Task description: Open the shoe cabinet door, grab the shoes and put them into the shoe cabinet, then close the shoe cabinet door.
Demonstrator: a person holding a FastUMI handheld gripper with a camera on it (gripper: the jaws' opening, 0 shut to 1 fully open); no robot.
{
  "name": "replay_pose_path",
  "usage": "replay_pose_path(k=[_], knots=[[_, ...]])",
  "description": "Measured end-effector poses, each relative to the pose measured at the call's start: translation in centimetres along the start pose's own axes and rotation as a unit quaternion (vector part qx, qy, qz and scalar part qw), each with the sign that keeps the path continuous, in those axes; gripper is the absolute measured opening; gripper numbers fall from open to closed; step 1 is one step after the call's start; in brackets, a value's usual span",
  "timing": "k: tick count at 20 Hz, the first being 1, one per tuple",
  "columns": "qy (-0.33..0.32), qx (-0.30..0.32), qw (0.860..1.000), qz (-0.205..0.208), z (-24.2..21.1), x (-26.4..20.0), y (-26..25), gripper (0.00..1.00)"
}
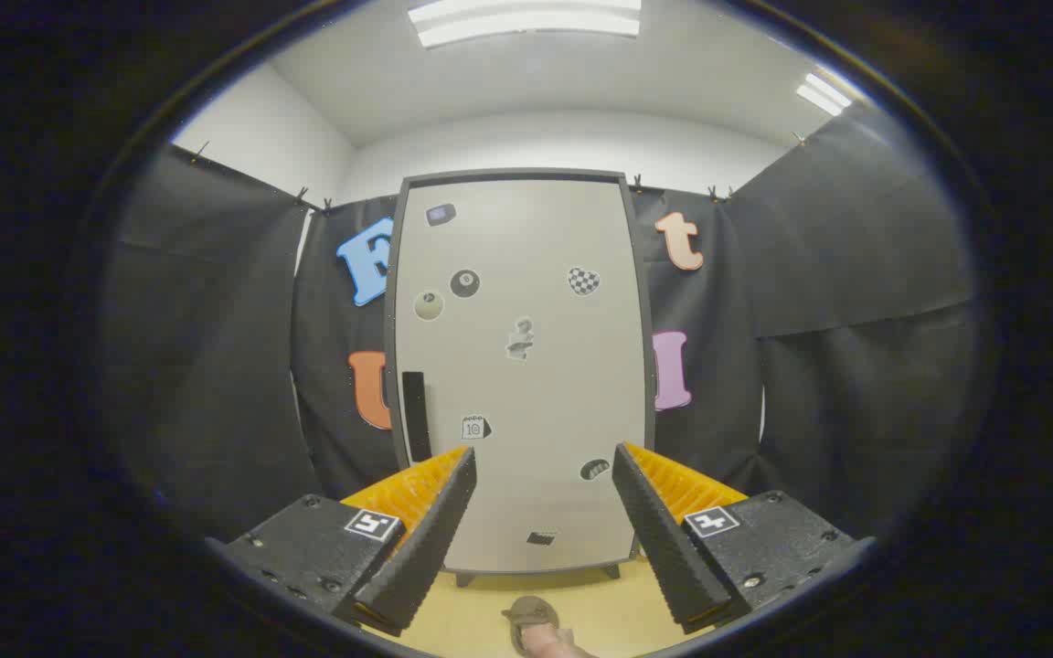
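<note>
We hold the tongs (545, 512) wide open with nothing between the fingers. Ahead stands the shoe cabinet (522, 366), its door shut, a dark handle (415, 416) on its left side. A shoe (531, 620) lies on the floor (600, 608) between the fingers, below the cabinet.

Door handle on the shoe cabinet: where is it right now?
In the gripper view, the dark vertical door handle sits on the shut cabinet door by its left edge, low down, just beyond the open hand-held gripper.

A staged recording booth — black cloth walls (216, 347), ceiling strip lights (526, 23), one shoe cabinet (522, 366).
</note>
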State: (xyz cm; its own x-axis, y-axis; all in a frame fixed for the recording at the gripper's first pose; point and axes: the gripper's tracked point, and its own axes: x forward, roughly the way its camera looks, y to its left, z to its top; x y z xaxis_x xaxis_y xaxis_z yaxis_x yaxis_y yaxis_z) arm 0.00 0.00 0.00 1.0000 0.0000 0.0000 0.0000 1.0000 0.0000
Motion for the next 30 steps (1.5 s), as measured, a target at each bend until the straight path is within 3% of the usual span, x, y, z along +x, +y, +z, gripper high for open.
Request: replay_pose_path(k=[19, 25, 30], knots=[[0.031, -0.004, 0.999, 0.037, -1.4, 2.7, 3.4, 0.98], [0.018, -0.018, 0.998, 0.052, -1.4, 6.6, 5.1, 0.98], [0.055, 0.0, 0.995, 0.08, -2.7, 11.3, 8.2, 0.98]])
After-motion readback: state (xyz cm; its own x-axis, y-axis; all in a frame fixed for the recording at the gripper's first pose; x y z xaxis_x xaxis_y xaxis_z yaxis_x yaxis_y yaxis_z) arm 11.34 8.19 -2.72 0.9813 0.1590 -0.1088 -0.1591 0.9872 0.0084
